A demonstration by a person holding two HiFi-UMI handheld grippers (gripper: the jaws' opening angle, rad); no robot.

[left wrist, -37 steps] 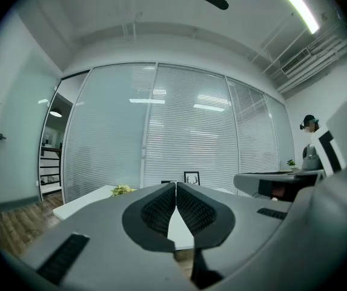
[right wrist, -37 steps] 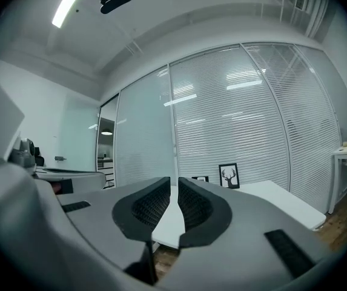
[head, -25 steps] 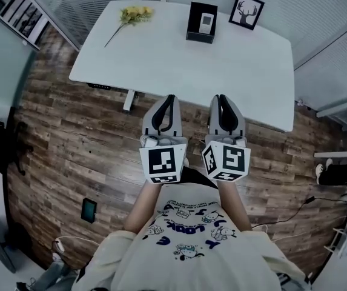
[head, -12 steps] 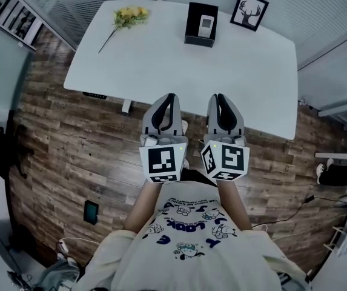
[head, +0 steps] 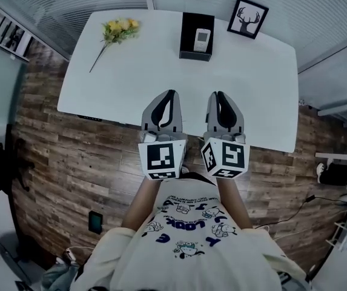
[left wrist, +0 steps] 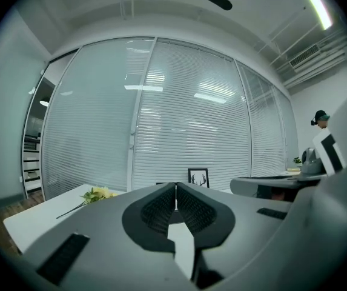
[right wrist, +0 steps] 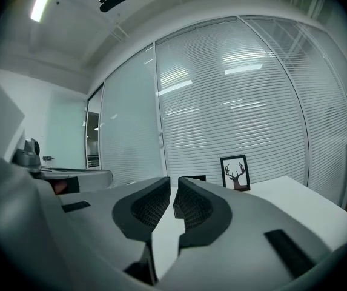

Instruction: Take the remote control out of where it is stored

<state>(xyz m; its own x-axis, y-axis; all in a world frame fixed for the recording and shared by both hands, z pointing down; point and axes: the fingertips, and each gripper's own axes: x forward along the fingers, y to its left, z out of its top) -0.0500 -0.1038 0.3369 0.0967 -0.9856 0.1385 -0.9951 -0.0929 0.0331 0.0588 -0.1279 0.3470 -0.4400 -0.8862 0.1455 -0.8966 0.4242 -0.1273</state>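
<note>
A: Done so far?

B: Nothing, judging by the desk (head: 161, 65). Look to its far side and find the remote control (head: 202, 39) resting in the black box (head: 188, 35), between the flowers (head: 118, 29) and the framed deer picture (head: 247, 17). Not lifted, not even touched.

A: And the tongs?

B: Read the left tongs (left wrist: 175, 188) as clenched tight, pad against pad, with nothing caught between. Read the right tongs (right wrist: 174, 185) as clenched too, bar a thin slit, likewise empty. See both side by side, tips over the near edge of the desk from above, aimed toward the box yet well apart from it.

A: Left to do, then?

B: Nearly everything, most likely. Reach across to the box, release one pair of tongs, close on the remote control, then draw it up and out. Perhaps steady the box with the other pair, in case of tipping or sliding.

A: Any snag to expect?

B: Possibly at the box wall: little room beside the remote control for the pads, as far as can be told from up here. Better to come in from above than from the front.
</note>
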